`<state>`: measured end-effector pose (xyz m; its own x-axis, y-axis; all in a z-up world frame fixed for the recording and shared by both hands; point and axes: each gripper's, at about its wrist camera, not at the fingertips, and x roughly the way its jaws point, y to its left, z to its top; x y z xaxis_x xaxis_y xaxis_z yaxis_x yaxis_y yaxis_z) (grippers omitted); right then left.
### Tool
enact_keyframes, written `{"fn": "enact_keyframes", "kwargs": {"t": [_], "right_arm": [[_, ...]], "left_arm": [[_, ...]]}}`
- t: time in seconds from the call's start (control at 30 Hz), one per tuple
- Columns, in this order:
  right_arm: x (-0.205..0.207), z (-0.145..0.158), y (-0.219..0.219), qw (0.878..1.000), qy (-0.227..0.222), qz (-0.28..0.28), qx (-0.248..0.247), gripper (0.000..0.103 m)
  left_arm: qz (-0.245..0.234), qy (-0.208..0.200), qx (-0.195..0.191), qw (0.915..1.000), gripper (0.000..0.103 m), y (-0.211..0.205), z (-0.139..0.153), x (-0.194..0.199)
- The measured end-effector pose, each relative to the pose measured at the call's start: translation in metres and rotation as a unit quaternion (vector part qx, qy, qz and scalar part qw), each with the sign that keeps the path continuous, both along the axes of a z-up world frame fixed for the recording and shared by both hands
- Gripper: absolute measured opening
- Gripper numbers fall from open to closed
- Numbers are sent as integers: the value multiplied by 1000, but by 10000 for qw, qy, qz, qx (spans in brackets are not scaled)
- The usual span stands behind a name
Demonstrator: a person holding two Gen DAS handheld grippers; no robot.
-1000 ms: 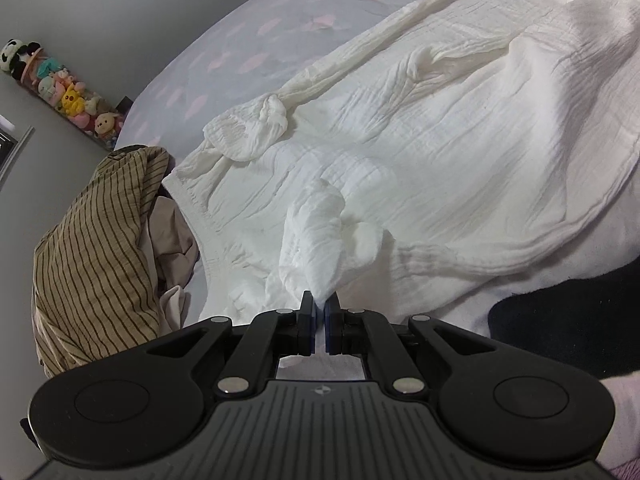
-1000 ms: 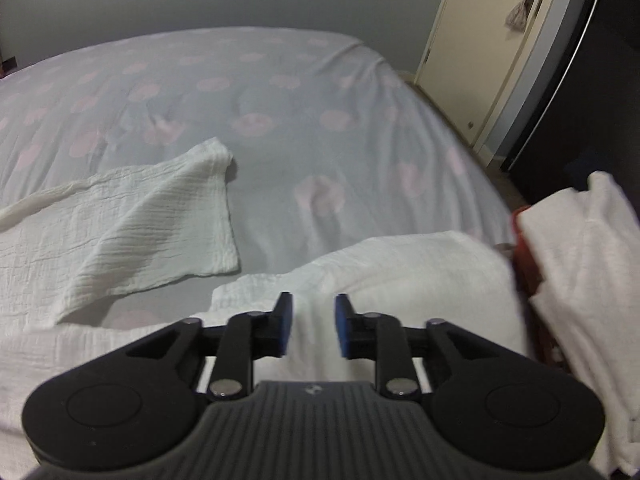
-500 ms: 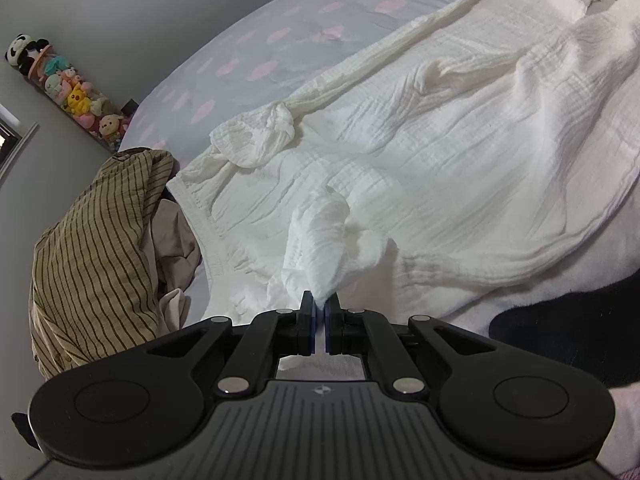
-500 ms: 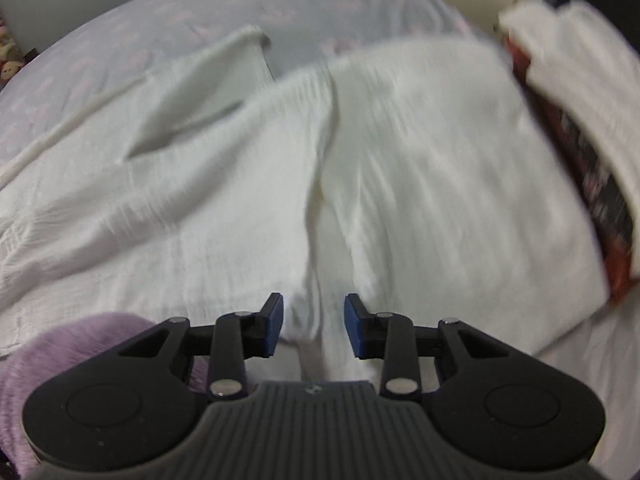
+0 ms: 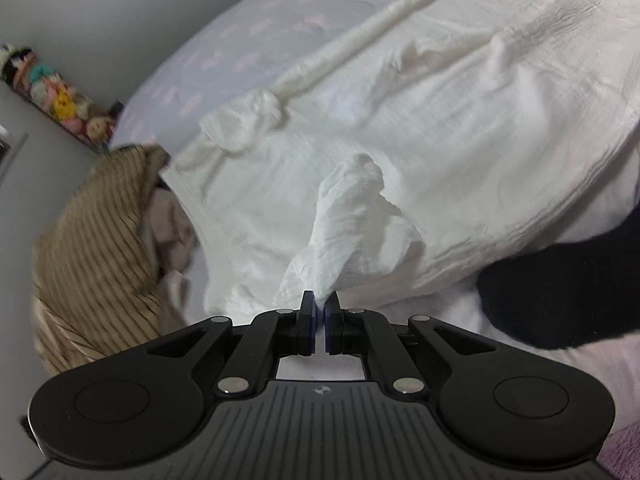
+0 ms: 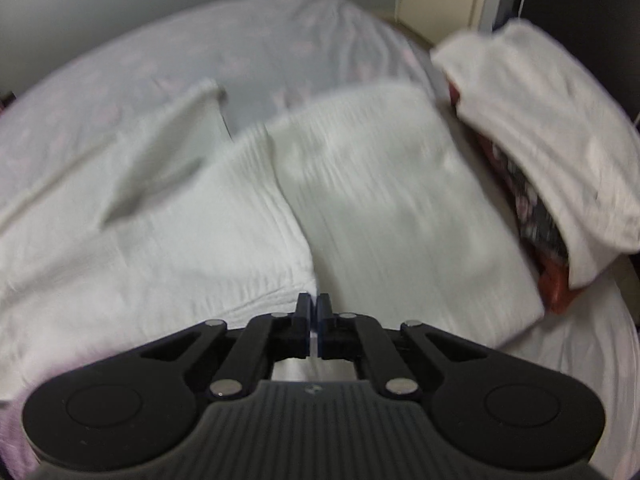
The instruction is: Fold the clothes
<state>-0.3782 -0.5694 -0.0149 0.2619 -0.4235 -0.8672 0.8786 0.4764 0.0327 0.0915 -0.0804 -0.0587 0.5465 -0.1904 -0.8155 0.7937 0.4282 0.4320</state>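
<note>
A white crinkled garment (image 5: 460,132) lies spread across the bed, one long sleeve running to the far side. My left gripper (image 5: 320,304) is shut on a bunched-up fold of that garment, which rises from between its blue pads. In the right wrist view the same white garment (image 6: 360,208) lies in two flat panels with a seam between them. My right gripper (image 6: 314,304) is shut at the near end of that seam, with white cloth pinched between its pads.
A brown striped garment (image 5: 96,248) is heaped at the left over a beige one (image 5: 172,224). Soft toys (image 5: 52,92) line a shelf by the wall. A stack of folded clothes (image 6: 552,160) sits at the right. The bed sheet (image 6: 200,64) extends behind.
My right gripper has shut on the garment's edge; it was open half a second ago. My left gripper has kept its hold on the fold, which now stands closer and higher.
</note>
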Motion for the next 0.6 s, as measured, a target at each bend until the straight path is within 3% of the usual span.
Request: {"fn": "enact_keyframes", "kwargs": {"t": [0.1,0.13,0.27,0.47,0.6], "right_arm": [[0,-16,-2,9998,66,-67,152,13],[0,-13,-3,9999,85,-83,113,15],[-3,19,-3,9995,59,-20,-309,28],[26,56,-26,9971,-355,166,-648,30],[76,52,-42,9961,-445,453,-614,32]], "left_arm": [[22,166,-144,9998,9,1,6,6],[30,221,-192,9996,16,1,7,7],[60,442,-383,9983,39,3,15,15],[-1,603,-622,9962,45,-9,34,33],[14,535,-697,9961,47,-32,46,59]]}}
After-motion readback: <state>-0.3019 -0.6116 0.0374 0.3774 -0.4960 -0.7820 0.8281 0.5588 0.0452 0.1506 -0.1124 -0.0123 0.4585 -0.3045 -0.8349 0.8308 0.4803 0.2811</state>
